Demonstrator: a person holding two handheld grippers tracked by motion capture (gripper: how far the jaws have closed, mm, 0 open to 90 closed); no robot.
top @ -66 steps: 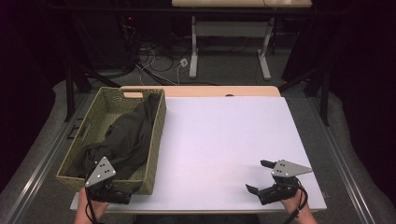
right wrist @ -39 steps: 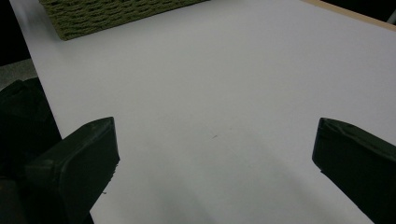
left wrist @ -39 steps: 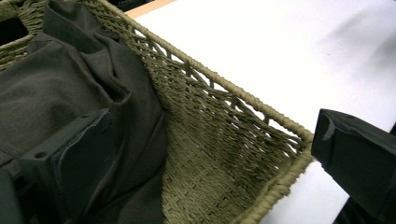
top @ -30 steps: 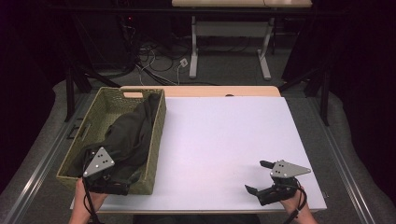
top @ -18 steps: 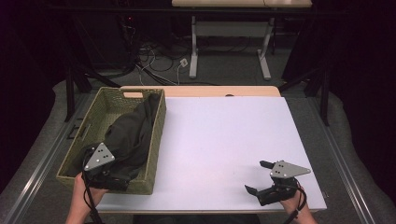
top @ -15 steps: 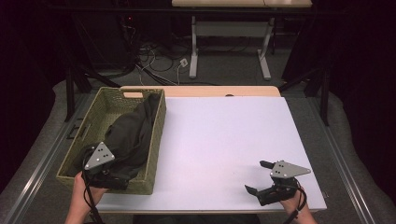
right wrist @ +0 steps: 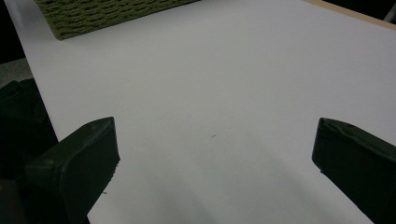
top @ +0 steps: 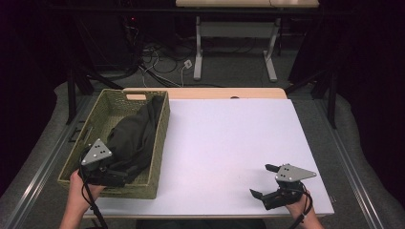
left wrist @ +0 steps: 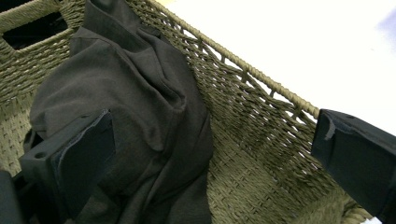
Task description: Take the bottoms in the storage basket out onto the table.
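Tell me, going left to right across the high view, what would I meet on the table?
Left hand-held gripper → dark cloth in the woven basket → bare white tabletop → right hand-held gripper.

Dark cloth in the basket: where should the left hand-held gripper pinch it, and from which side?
Probably pinch the raised fold of the dark cloth, coming down from above. The basket walls block a side approach, and the open left hand-held gripper already straddles that bunched ridge.
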